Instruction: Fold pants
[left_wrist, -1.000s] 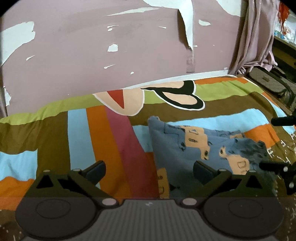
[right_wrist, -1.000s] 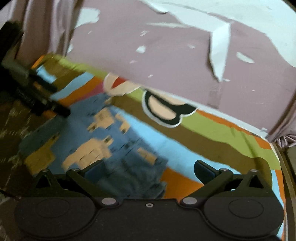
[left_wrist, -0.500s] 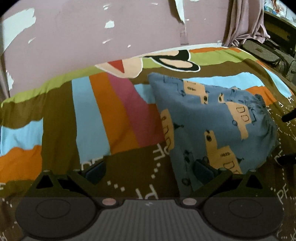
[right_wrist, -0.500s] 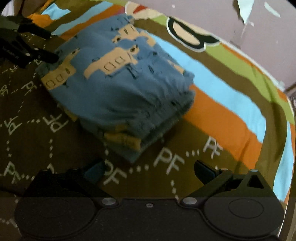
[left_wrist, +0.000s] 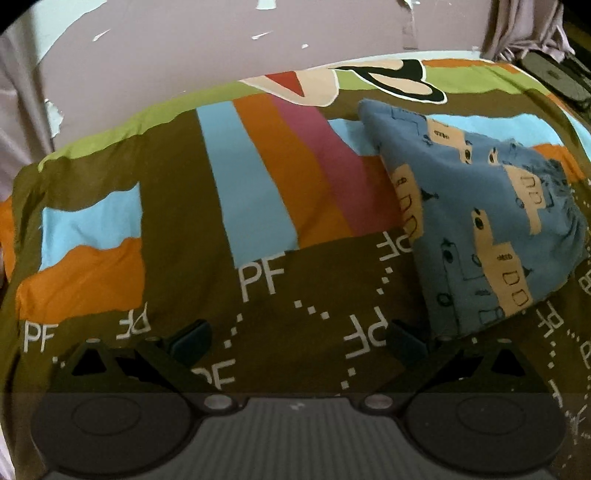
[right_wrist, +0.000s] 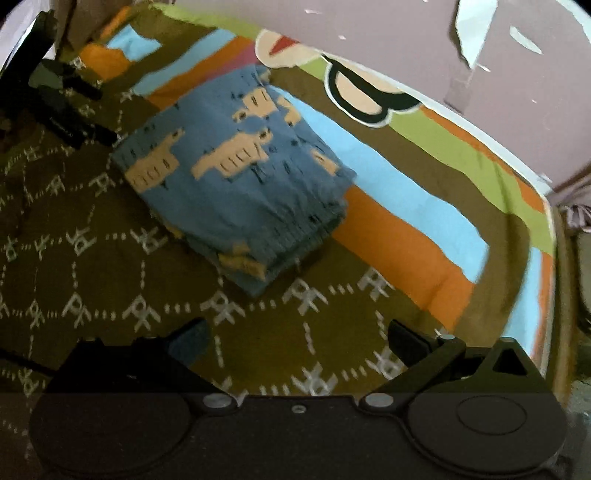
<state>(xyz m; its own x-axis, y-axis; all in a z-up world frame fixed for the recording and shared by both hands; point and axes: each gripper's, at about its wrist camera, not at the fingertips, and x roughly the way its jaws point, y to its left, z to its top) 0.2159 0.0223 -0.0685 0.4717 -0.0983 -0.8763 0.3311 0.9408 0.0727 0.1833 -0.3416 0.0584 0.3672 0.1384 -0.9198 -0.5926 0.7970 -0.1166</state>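
I read "PF" printed in white, repeated along dotted lines, across the brown part of the bedspread (left_wrist: 177, 192). The pants (right_wrist: 236, 173), blue with tan vehicle prints, lie folded in a stack on the bed, resting on that cover near its orange and light-blue stripes. My left hand-held gripper (left_wrist: 297, 341) is spread, gripping nothing, just short of the stack's corner. My right hand-held gripper (right_wrist: 299, 341) is spread too, apart from the pants. A peeling mauve wall (left_wrist: 221, 40) stands behind the bed.
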